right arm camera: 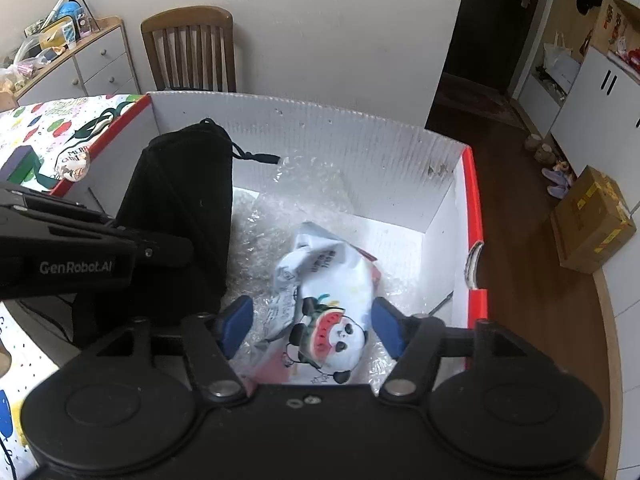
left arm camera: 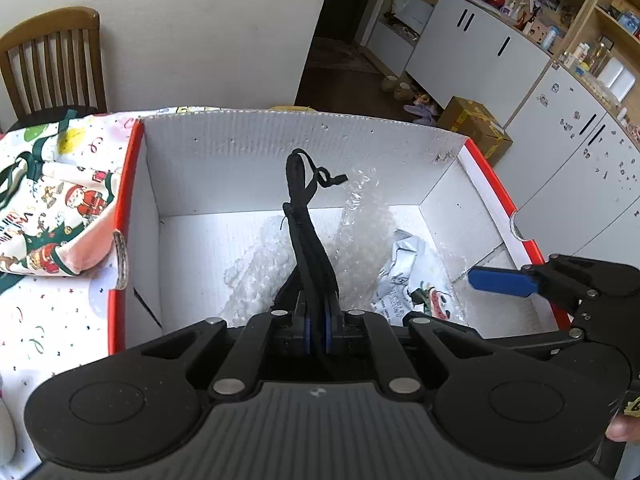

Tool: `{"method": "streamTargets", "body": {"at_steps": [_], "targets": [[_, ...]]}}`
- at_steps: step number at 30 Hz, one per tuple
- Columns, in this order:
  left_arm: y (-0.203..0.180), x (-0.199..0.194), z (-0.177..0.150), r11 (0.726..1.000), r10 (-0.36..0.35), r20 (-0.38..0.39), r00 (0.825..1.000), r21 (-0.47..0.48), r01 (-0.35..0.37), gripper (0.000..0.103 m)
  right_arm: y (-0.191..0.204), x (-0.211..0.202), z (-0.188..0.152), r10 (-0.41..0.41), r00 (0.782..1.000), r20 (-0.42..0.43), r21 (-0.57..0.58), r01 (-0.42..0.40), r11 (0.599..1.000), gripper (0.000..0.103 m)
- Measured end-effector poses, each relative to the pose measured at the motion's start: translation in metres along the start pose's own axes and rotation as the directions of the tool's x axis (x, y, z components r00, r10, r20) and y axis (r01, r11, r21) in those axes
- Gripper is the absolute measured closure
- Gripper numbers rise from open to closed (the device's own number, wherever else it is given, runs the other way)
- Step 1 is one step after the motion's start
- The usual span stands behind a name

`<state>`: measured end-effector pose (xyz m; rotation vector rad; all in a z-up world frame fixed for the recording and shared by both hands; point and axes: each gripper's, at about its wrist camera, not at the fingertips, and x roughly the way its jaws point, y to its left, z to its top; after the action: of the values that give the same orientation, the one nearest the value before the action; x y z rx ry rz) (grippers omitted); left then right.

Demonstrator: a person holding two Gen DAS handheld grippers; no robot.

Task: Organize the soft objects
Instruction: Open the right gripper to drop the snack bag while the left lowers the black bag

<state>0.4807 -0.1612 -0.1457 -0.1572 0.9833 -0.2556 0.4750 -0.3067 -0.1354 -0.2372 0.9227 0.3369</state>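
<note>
Both of my tools hang over an open white box [left arm camera: 280, 148] with red rims, which stands on a counter [left arm camera: 52, 320] covered by a festive printed cloth. My left tool [left arm camera: 316, 322] is clamped tight on a black drawstring pouch [left arm camera: 306, 224]; in the left wrist view the pouch appears edge-on as a thin upright strip, its cord loop lying against the far wall, whereas the right wrist view shows its broad flat face [right arm camera: 180, 208] filling the box's left side. My right tool [right arm camera: 314, 326] stands with its blue pads spread, one on each side of a white packet printed with a panda and a watermelon slice [right arm camera: 332, 304]; the pads do not appear to press on it. The packet lies on crumpled bubble wrap [right arm camera: 304, 196] near the box's right wall. From the left wrist view only one blue pad of the right tool [left arm camera: 502, 282] shows, just over the right rim. Open room remains along the far wall and in the far right corner. Only the left wrist view shows a Christmas-print bag [left arm camera: 60, 216] on the counter beside the box's left rim. A wooden chair [right arm camera: 190, 46] stands behind the counter's far edge.
</note>
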Motion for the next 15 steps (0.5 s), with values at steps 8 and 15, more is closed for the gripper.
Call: {"method": "streamTargets", "body": {"at_steps": [8, 15], "targets": [[-0.008, -0.013, -0.002, 0.999, 0.016, 0.017, 1.000, 0.036, -0.017, 0.092, -0.011, -0.014, -0.004, 0.018, 0.999, 0.029, 0.069, -0.020, 0.997, 0.032], [-0.016, -0.029, -0.003, 0.998, 0.018, 0.060, 0.998, 0.062, -0.021, 0.035, -0.018, -0.031, -0.009, 0.028, 0.998, 0.061, 0.093, -0.033, 0.995, 0.023]]}}
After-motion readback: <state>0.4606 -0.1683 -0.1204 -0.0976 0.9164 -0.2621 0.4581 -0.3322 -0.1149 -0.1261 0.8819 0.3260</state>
